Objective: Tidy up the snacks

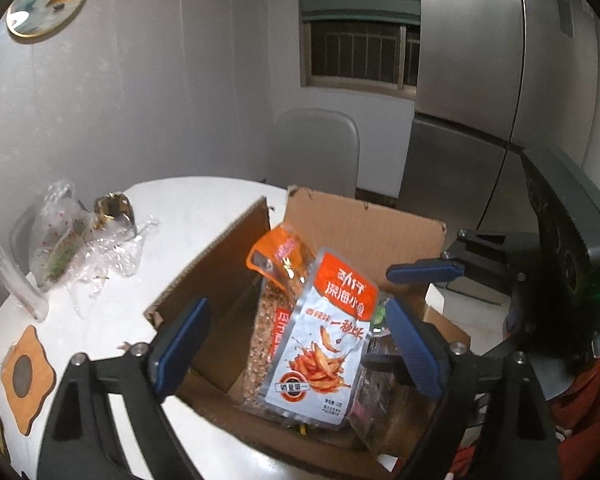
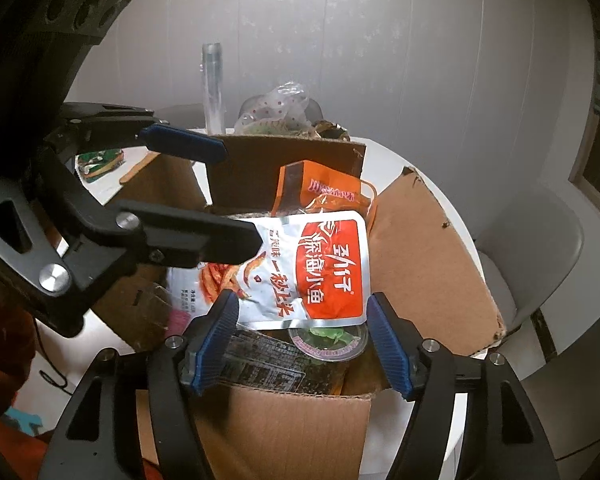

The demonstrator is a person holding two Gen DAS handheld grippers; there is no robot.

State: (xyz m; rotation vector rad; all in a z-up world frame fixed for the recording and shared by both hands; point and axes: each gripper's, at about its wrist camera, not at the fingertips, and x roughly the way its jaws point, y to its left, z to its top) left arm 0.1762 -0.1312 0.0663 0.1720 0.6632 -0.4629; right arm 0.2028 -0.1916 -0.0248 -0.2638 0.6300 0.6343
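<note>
Several snacks already sit in the cardboard box (image 1: pixel 364 232) on the table (image 1: pixel 204 208): the silver fish pouch (image 1: pixel 320 344) on top, an orange packet (image 1: pixel 278 256) behind. Both tools, left tool (image 1: pixel 296 344) and right tool (image 2: pixel 300 344), hover with jaws apart, holding nothing. Plastic-wrapped items (image 1: pixel 68 240) remain outside, possibly left to sort.

right gripper (image 2: pixel 300 344) agape, 6 o'clock | fish snack pouch (image 2: pixel 300 272) centre, atop cardboard box (image 2: pixel 432 264) contents | left gripper (image 2: pixel 236 196) 9 o'clock
</note>
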